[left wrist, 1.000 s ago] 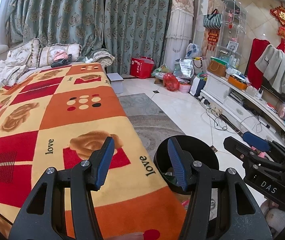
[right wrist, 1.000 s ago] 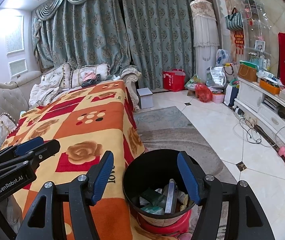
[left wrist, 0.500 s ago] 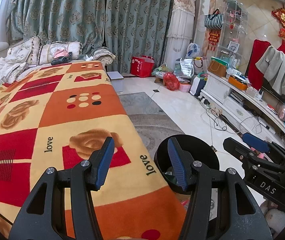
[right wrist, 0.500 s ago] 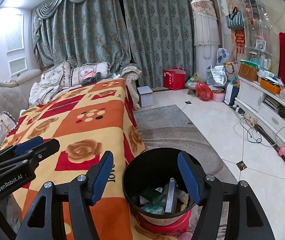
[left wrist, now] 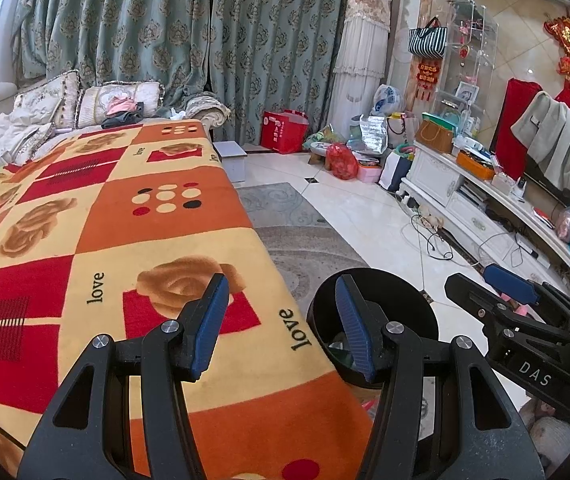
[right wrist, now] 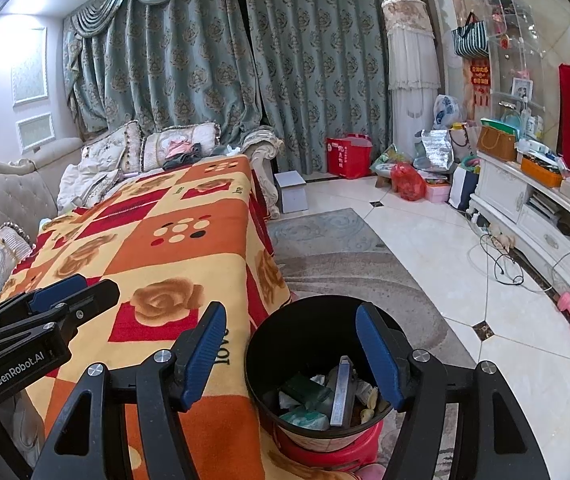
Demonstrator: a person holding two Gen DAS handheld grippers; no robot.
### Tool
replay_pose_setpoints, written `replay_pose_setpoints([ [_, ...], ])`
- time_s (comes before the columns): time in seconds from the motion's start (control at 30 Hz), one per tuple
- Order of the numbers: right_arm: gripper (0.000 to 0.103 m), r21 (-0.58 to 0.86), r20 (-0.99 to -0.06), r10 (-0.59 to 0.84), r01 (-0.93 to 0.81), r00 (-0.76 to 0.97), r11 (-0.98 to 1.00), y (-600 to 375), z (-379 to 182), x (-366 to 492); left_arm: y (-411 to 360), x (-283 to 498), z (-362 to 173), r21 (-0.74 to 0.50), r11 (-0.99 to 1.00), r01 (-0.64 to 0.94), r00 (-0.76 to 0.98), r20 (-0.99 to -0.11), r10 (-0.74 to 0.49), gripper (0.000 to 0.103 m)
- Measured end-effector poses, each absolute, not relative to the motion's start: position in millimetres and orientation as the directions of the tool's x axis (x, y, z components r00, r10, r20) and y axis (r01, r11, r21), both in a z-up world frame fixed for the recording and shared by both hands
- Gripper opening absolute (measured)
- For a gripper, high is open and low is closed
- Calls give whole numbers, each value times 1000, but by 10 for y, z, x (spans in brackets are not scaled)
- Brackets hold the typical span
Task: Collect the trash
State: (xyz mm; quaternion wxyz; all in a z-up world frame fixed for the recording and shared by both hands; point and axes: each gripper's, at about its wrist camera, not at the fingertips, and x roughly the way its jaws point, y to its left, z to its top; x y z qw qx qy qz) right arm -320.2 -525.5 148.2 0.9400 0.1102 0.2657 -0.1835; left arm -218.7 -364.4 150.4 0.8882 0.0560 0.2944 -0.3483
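A black trash bin (right wrist: 309, 332) stands on a red stool (right wrist: 325, 446) beside the blanket-covered table (right wrist: 189, 256). It holds several pieces of trash (right wrist: 305, 394): green packets, tissue and a grey flat box. My right gripper (right wrist: 291, 354) hovers over the bin's left rim, open, with nothing between its fingers. My left gripper (left wrist: 281, 320) is open and empty over the table's right edge, with the bin (left wrist: 401, 308) just behind its right finger. Each gripper shows in the other's view: the right gripper (left wrist: 481, 286) beyond the bin, the left gripper (right wrist: 93, 294) above the blanket.
The blanket (left wrist: 145, 216) is orange, red and yellow, with no loose items on it. A grey rug (right wrist: 337, 252) and white tiles lie beyond the bin. Bags (right wrist: 407, 182), a red box (right wrist: 349, 156) and a white TV cabinet (right wrist: 525, 208) line the far right; a sofa (right wrist: 9, 196) flanks the table.
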Motion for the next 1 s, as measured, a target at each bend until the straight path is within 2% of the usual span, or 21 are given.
replay_pose_setpoints([
  [1.0,67,104,-568,-275,399,776,911,-5261,1384,-3122,-3661,-2276,1507,-110,739,665,569,-566,-596,54],
])
